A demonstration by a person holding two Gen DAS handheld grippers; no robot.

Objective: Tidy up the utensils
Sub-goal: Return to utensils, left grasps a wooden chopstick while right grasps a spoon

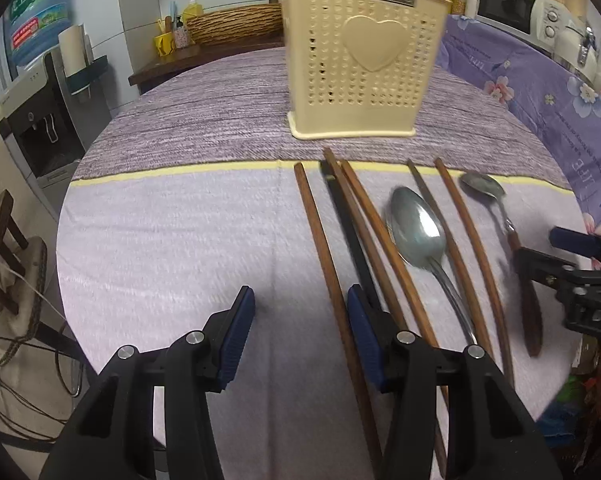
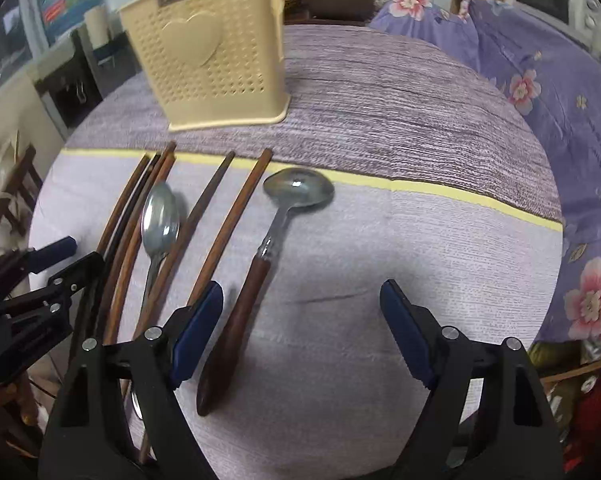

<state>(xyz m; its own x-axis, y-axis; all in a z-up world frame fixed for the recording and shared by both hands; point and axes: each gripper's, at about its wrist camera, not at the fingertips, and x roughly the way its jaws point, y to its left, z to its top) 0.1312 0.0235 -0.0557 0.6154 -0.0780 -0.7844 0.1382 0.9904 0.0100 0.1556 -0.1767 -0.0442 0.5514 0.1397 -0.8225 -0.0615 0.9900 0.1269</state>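
A cream perforated utensil holder (image 1: 360, 68) with a heart stands upright on the table; it also shows in the right wrist view (image 2: 216, 56). In front of it lie several brown chopsticks (image 1: 320, 240), a black one (image 1: 348, 236), a steel spoon (image 1: 418, 228) and a wooden-handled spoon (image 2: 260, 264). My left gripper (image 1: 300, 312) is open and empty, its right finger beside the leftmost chopsticks. My right gripper (image 2: 300, 308) is open and empty, with the wooden handle just inside its left finger (image 2: 198, 320).
The round table has a lilac cloth (image 1: 180, 240) with a yellow stripe. A floral purple cloth (image 2: 560, 100) lies to the right. A water dispenser (image 1: 40, 120) and a chair (image 1: 4, 248) stand to the left. A microwave (image 1: 512, 4) is at the back right.
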